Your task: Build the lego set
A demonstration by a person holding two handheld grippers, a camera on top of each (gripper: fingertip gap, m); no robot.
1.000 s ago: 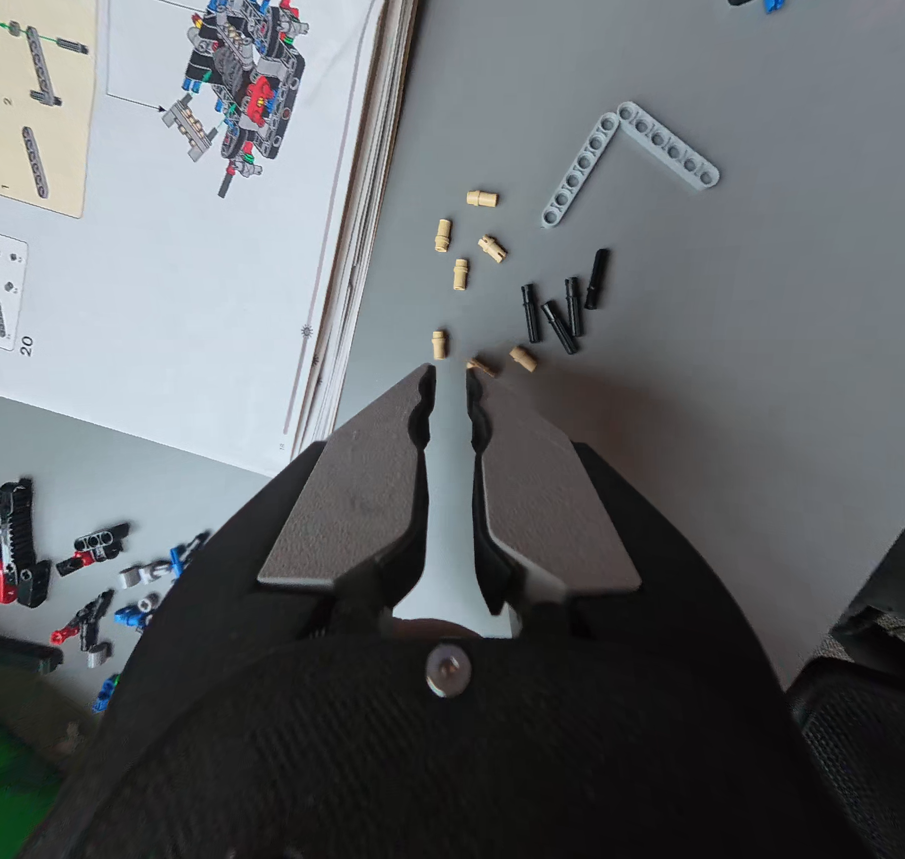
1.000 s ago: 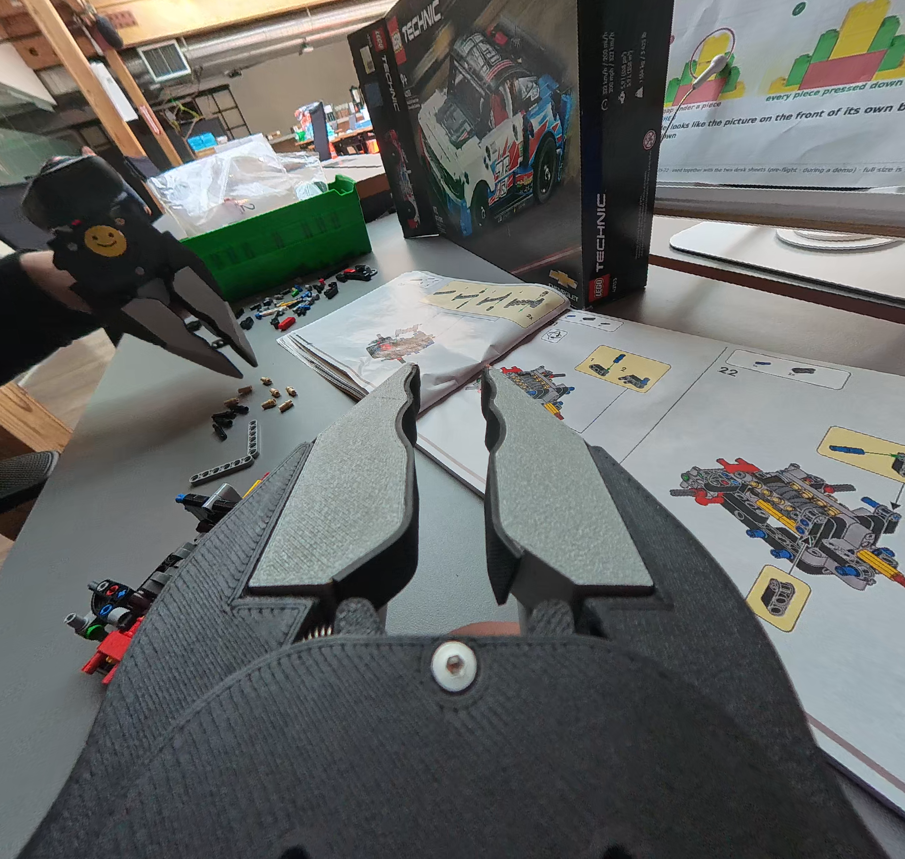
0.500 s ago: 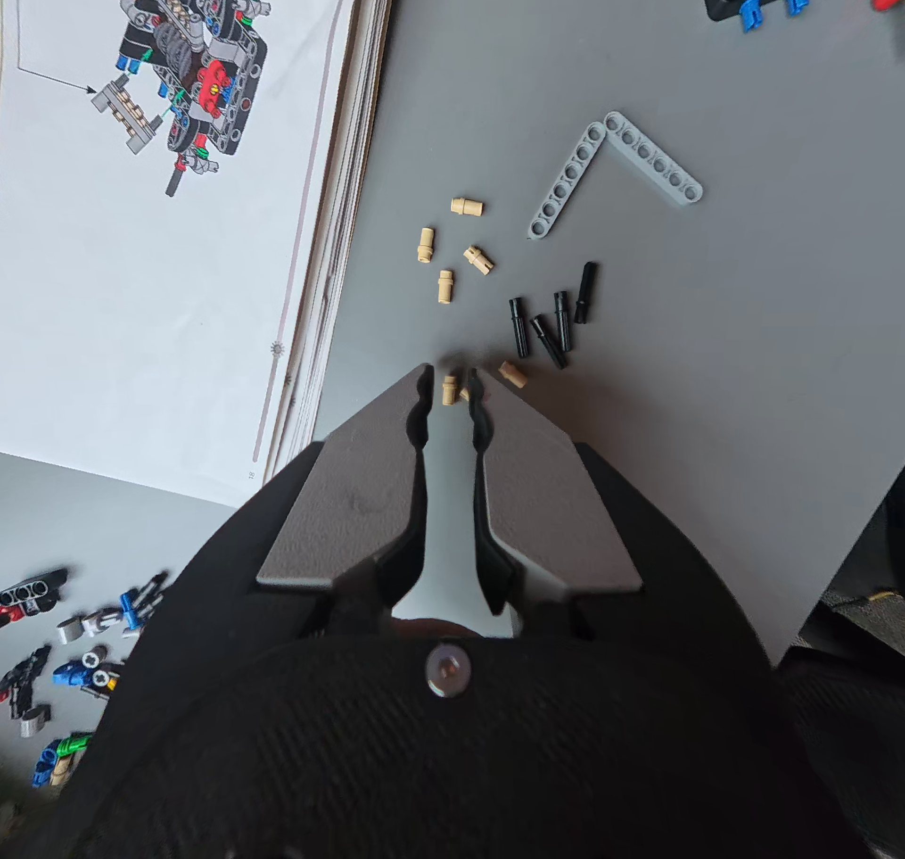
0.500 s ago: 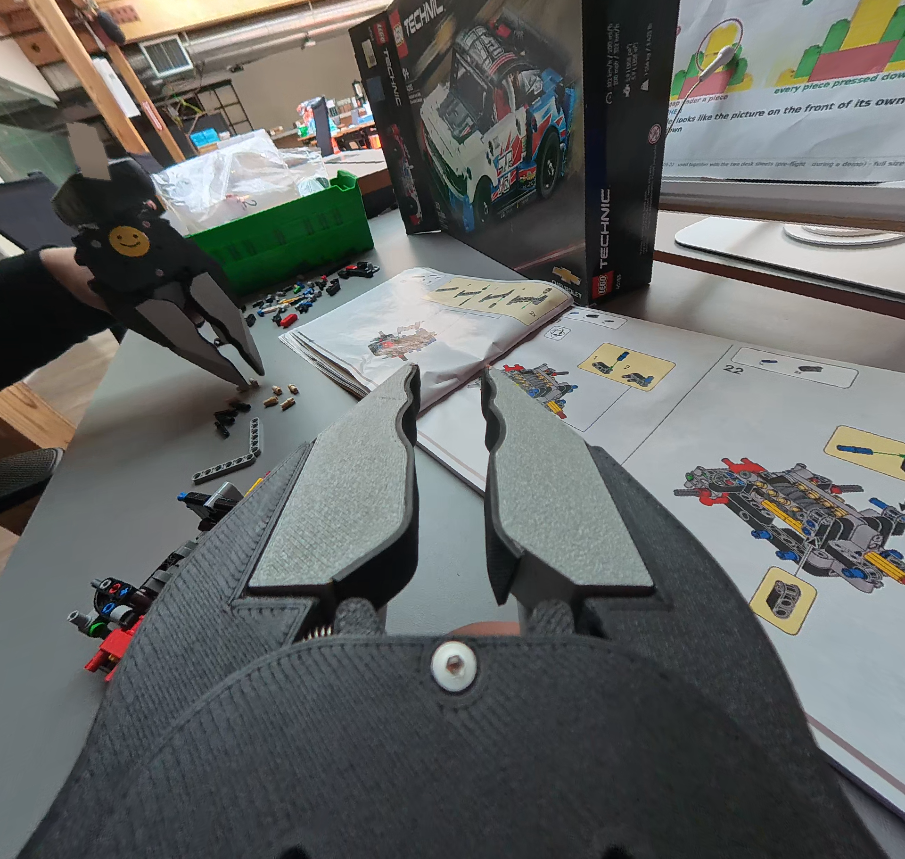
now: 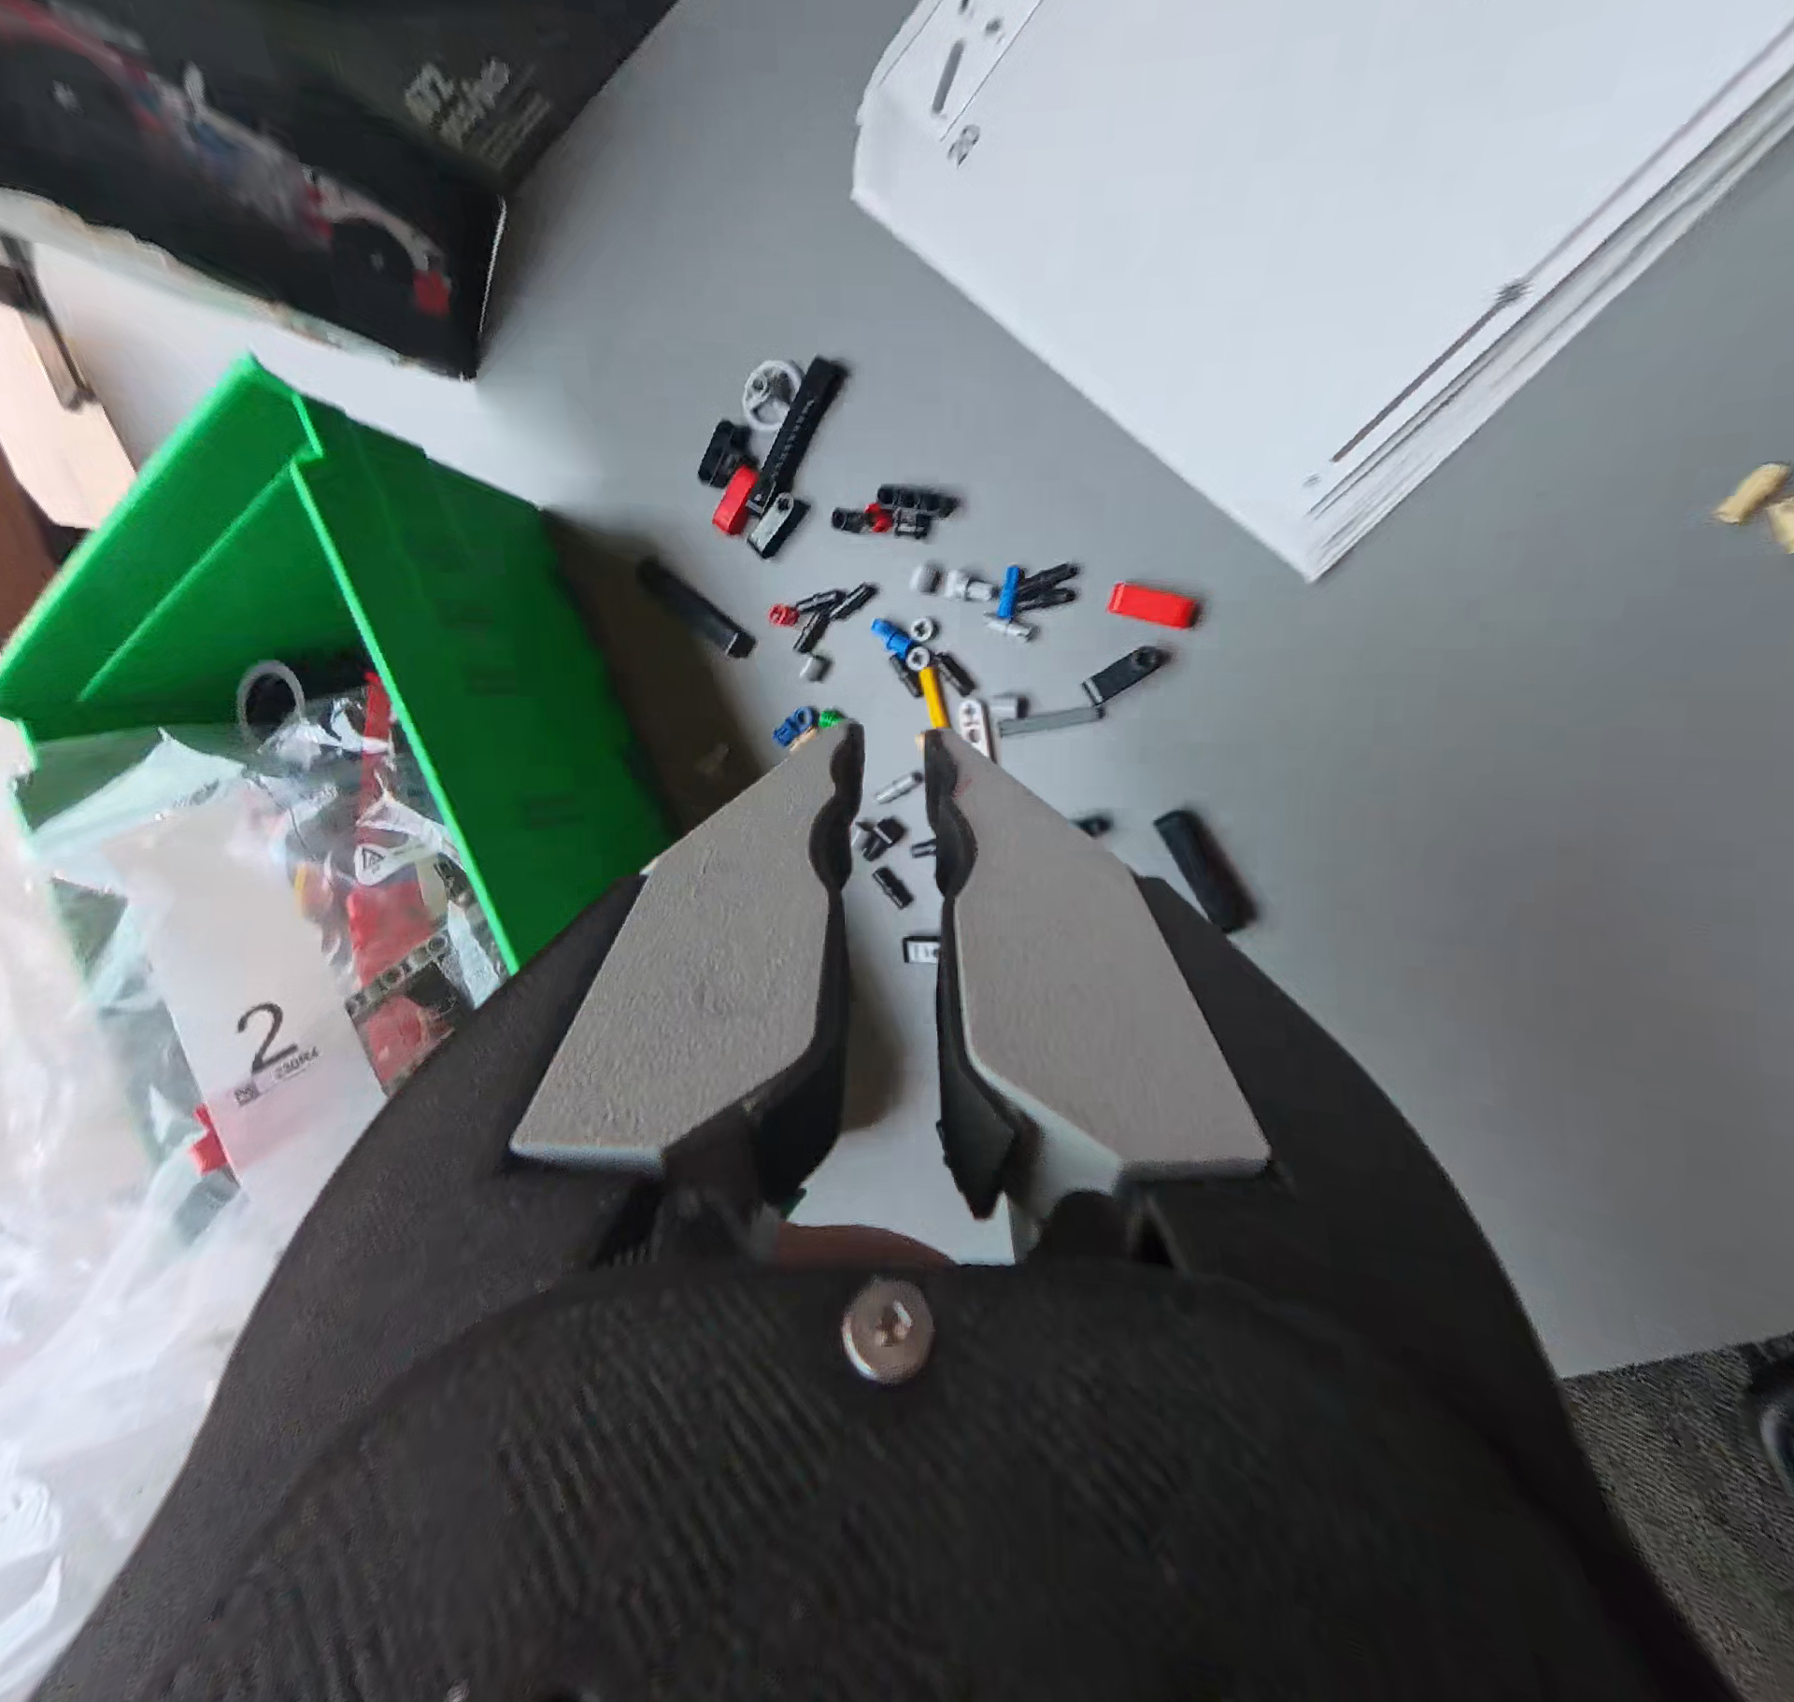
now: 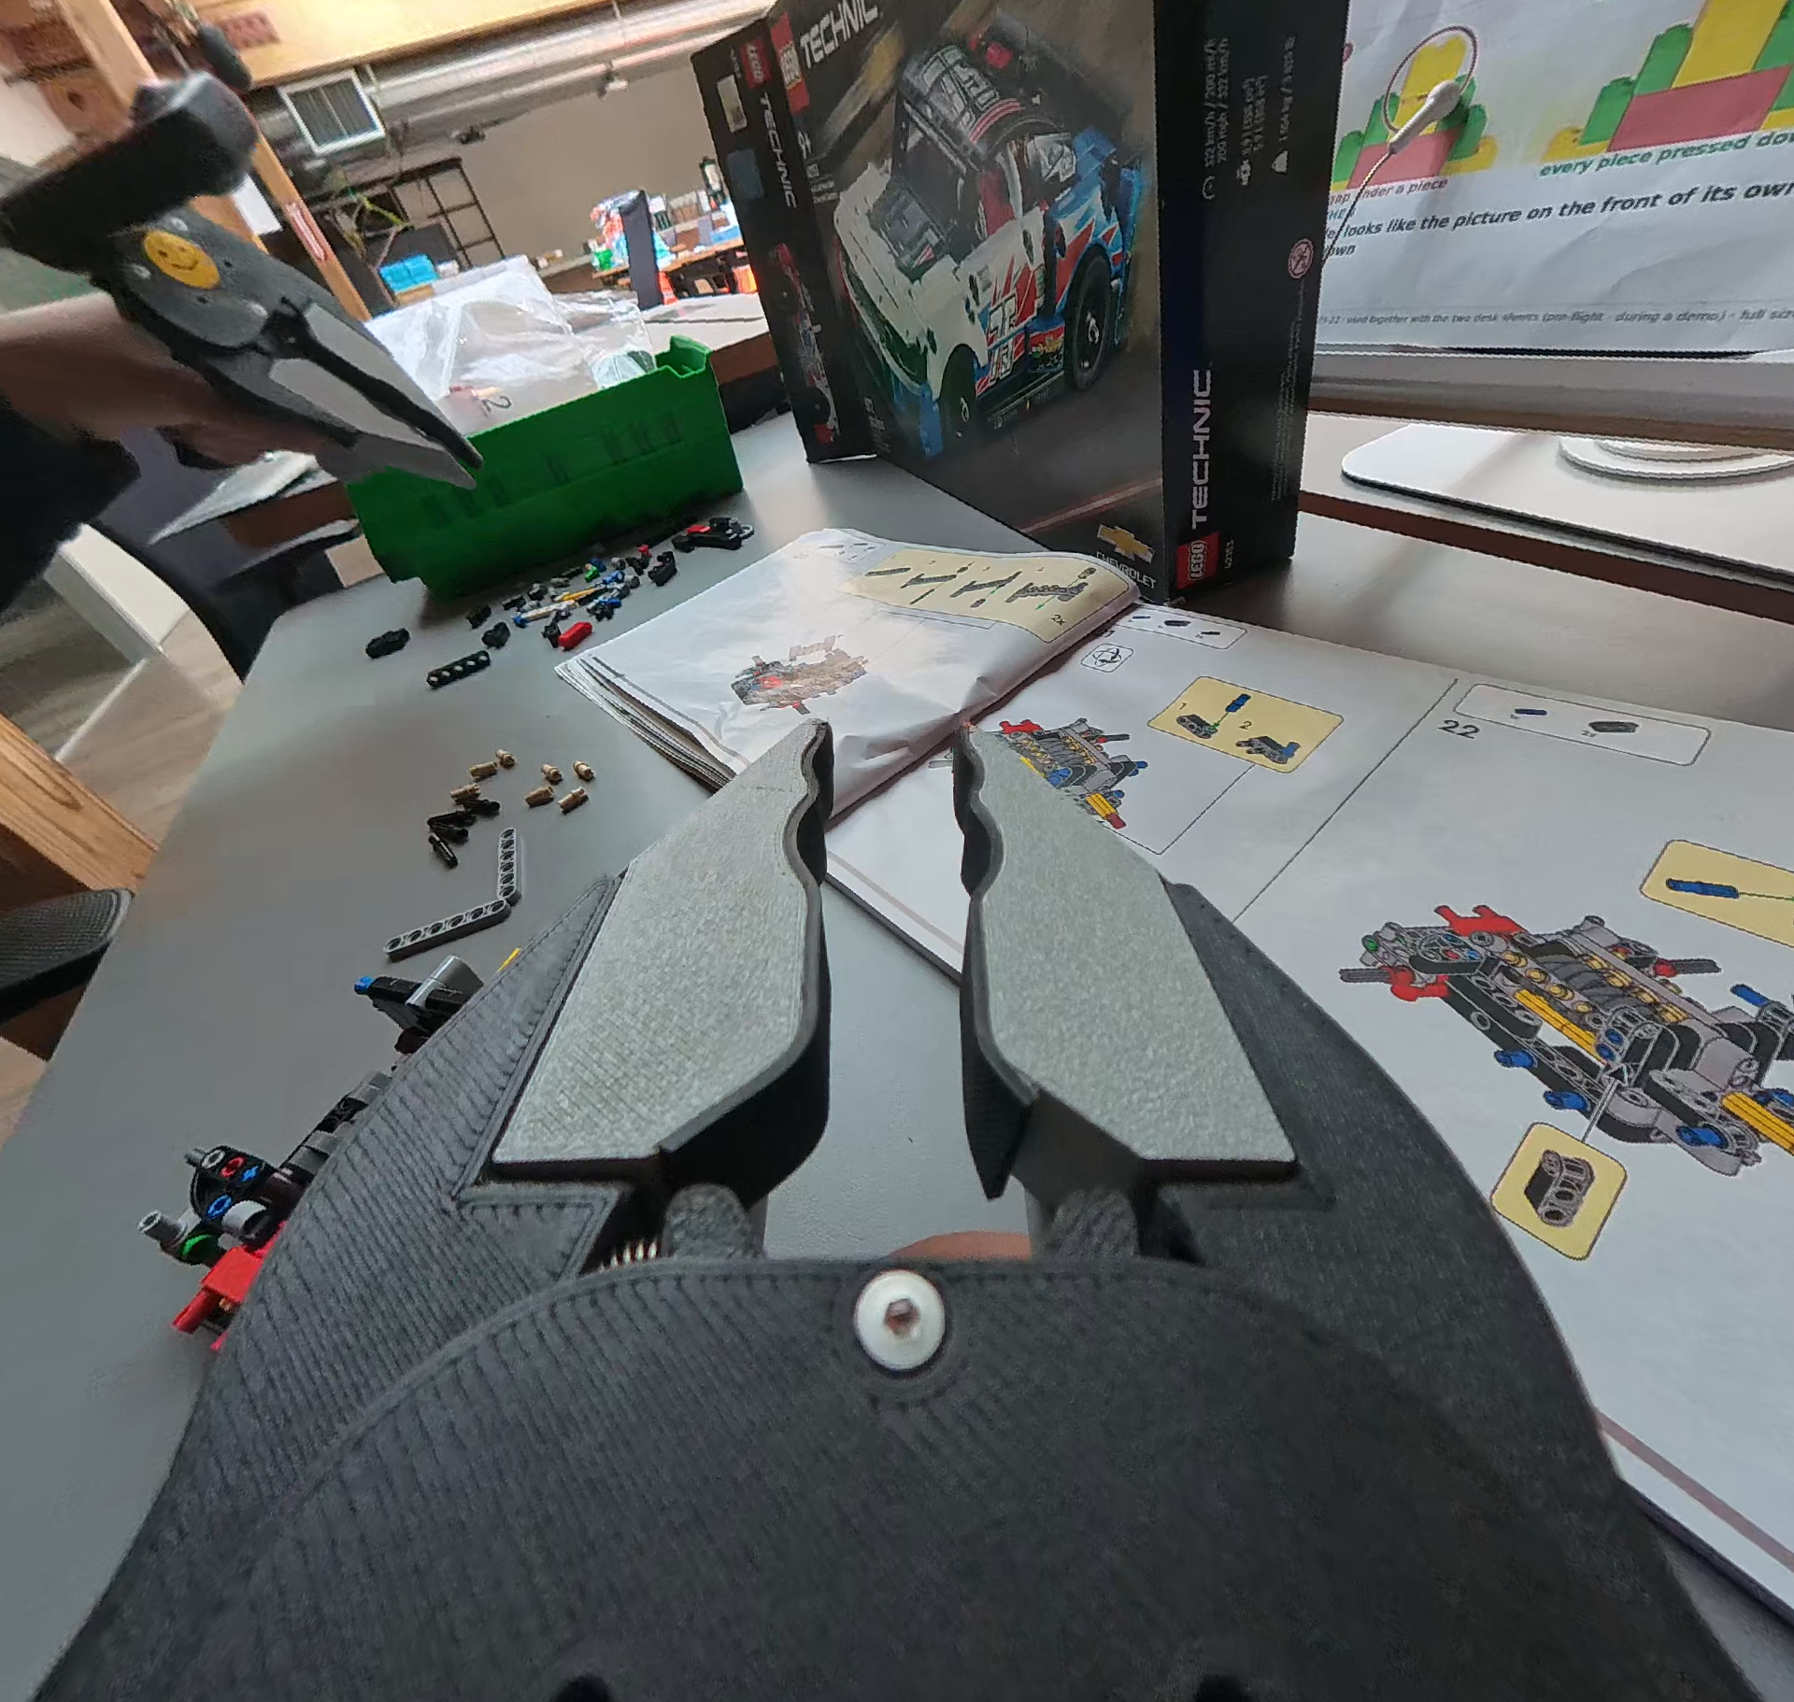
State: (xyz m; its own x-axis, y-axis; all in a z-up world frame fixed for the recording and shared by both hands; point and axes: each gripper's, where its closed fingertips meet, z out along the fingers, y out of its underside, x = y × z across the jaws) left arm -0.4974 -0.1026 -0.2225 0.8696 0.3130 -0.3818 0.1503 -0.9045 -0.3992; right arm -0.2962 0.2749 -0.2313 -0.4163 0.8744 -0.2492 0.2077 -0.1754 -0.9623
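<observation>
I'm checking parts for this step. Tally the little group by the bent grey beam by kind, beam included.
Tan pins: 7
Black pins: 4 (bunched together, so this count is less sure)
Bent grey beam: 1
Total: 12

Loose small lego pieces [image 5: 932,627], black, red, blue and grey, lie scattered flat on the table just beyond the left gripper [image 5: 893,748] fingertips.
</observation>
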